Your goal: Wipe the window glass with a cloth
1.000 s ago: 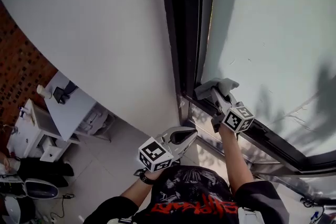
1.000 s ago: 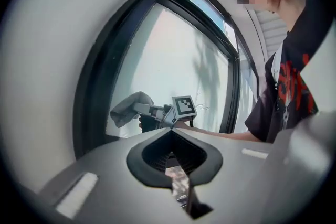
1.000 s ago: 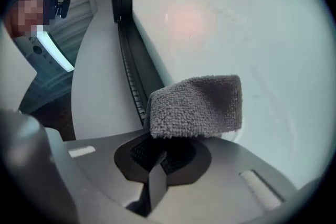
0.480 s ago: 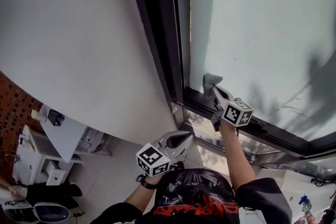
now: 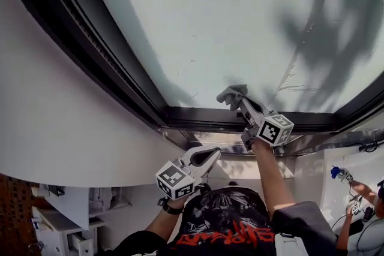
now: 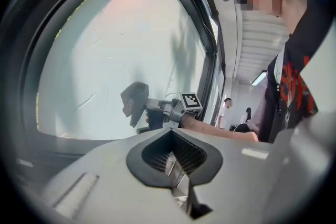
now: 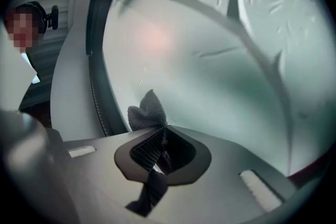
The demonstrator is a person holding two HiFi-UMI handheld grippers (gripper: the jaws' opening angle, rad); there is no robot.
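Hanging idle just off the person's chest, the left hand-held gripper has its jaws together on nothing. Further out, the right hand-held gripper stays clamped on the grey cloth, pressed to the window glass just above the bottom rail. A second ago that cloth sat in the corner by the dark side frame; now it has slid along the lower edge, clear of it, so I'd say wiping is under way with most of the pane left.

Right tongs clamped, arm extended; left tongs closed, low.
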